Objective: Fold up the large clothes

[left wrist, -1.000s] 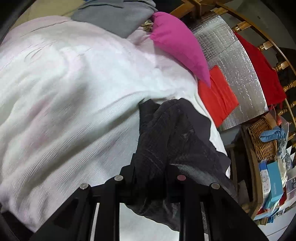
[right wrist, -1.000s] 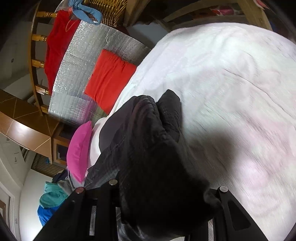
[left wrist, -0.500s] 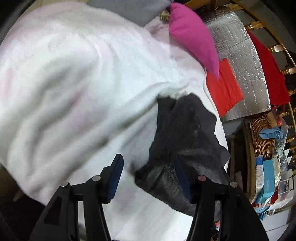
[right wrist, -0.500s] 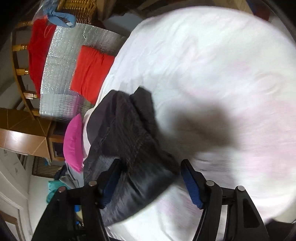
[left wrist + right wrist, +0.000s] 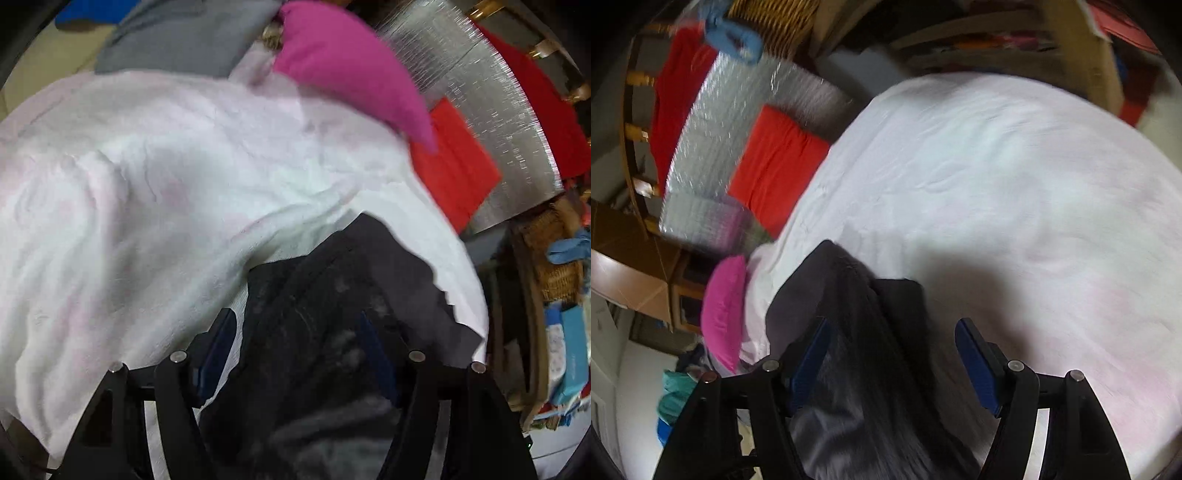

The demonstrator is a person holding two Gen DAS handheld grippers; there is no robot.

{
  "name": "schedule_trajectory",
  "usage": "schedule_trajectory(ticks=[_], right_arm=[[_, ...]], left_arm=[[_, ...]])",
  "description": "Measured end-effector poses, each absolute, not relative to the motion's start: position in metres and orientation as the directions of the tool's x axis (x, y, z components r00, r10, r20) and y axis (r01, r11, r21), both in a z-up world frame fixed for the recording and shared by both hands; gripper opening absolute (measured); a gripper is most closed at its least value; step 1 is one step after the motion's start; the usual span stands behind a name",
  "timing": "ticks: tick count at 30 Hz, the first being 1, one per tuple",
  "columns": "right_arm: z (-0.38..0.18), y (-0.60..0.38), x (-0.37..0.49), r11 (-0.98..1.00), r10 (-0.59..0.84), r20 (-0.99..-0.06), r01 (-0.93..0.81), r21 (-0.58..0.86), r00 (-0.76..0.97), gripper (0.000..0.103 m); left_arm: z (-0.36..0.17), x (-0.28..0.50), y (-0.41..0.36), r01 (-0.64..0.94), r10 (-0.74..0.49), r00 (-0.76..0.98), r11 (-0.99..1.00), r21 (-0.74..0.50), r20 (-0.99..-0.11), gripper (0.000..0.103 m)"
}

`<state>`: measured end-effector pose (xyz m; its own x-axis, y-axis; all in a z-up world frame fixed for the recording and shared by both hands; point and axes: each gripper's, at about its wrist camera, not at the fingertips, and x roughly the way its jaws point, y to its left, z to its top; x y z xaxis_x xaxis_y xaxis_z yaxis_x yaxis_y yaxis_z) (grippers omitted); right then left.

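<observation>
A dark grey-black garment (image 5: 332, 314) lies bunched on the white bed cover (image 5: 147, 192), near the bed's edge. It also shows in the right wrist view (image 5: 857, 332). My left gripper (image 5: 299, 339) is open, its blue-padded fingers (image 5: 218, 347) standing either side of the garment's near part. My right gripper (image 5: 894, 354) is open too, with the garment lying between and under its fingers (image 5: 975, 362). Neither gripper holds the cloth.
A pink pillow (image 5: 351, 66), a grey cloth (image 5: 177, 40) and a red cushion (image 5: 454, 170) lie at the head of the bed against a silver foil panel (image 5: 491, 110). A wicker basket (image 5: 554, 254) and boxes stand beside the bed. The wooden headboard (image 5: 635, 129) curves behind.
Both grippers were shut on the dark garment a second ago; they opened and let it drop on the bed. Both have since moved in closer over it.
</observation>
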<state>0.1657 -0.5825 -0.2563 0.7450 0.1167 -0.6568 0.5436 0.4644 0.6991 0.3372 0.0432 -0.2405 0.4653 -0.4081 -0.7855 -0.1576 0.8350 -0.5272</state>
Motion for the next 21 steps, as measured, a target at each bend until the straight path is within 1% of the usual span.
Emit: schedule_trajectory(ticks=[2, 4, 6, 8, 10, 12, 13, 14, 15, 17, 20, 21], right_arm=[[-0.264, -0.581, 0.190, 0.495, 0.118, -0.689, 0.559, 0.665, 0.715, 0.073], [-0.270, -0.581, 0.209, 0.505, 0.128, -0.704, 0.565, 0.653, 0.699, 0.073], [-0.277, -0.581, 0.225, 0.501, 0.161, -0.706, 0.559, 0.661, 0.690, 0.074], [-0.284, -0.579, 0.243, 0.515, 0.186, -0.722, 0.560, 0.650, 0.667, 0.076], [-0.287, -0.574, 0.255, 0.547, 0.183, -0.746, 0.564, 0.618, 0.640, 0.077], [-0.291, -0.570, 0.263, 0.580, 0.196, -0.763, 0.554, 0.597, 0.616, 0.077], [-0.291, -0.566, 0.267, 0.607, 0.194, -0.766, 0.539, 0.584, 0.612, 0.071], [-0.288, -0.560, 0.271, 0.654, 0.169, -0.773, 0.517, 0.552, 0.612, 0.048], [-0.284, -0.555, 0.273, 0.695, 0.139, -0.785, 0.504, 0.512, 0.604, 0.040], [-0.275, -0.546, 0.276, 0.740, 0.089, -0.794, 0.493, 0.457, 0.602, 0.024], [-0.252, -0.540, 0.271, 0.764, 0.031, -0.750, 0.468, 0.444, 0.661, 0.016], [-0.246, -0.539, 0.270, 0.768, 0.026, -0.727, 0.452, 0.454, 0.687, 0.016]], left_arm=[[-0.248, 0.343, 0.035, -0.141, -0.412, 0.469, 0.838, -0.527, -0.781, 0.068], [-0.253, 0.346, 0.023, -0.102, -0.400, 0.459, 0.863, -0.495, -0.793, 0.067], [-0.259, 0.349, 0.012, -0.082, -0.385, 0.434, 0.884, -0.461, -0.814, 0.058], [-0.262, 0.353, 0.007, -0.073, -0.363, 0.426, 0.899, -0.432, -0.828, 0.052], [-0.262, 0.355, 0.008, -0.076, -0.370, 0.424, 0.895, -0.439, -0.827, 0.047], [-0.261, 0.356, 0.008, -0.069, -0.376, 0.428, 0.893, -0.444, -0.822, 0.039], [-0.260, 0.357, 0.008, -0.066, -0.374, 0.428, 0.895, -0.441, -0.823, 0.036], [-0.260, 0.358, 0.006, -0.059, -0.374, 0.428, 0.897, -0.439, -0.822, 0.029], [-0.259, 0.358, 0.005, -0.054, -0.379, 0.430, 0.895, -0.443, -0.819, 0.022], [-0.253, 0.357, 0.004, -0.045, -0.399, 0.459, 0.882, -0.469, -0.794, 0.017], [-0.234, 0.355, -0.001, -0.012, -0.402, 0.528, 0.877, -0.480, -0.748, 0.016], [-0.228, 0.353, -0.002, 0.001, -0.400, 0.551, 0.878, -0.479, -0.732, 0.016]])
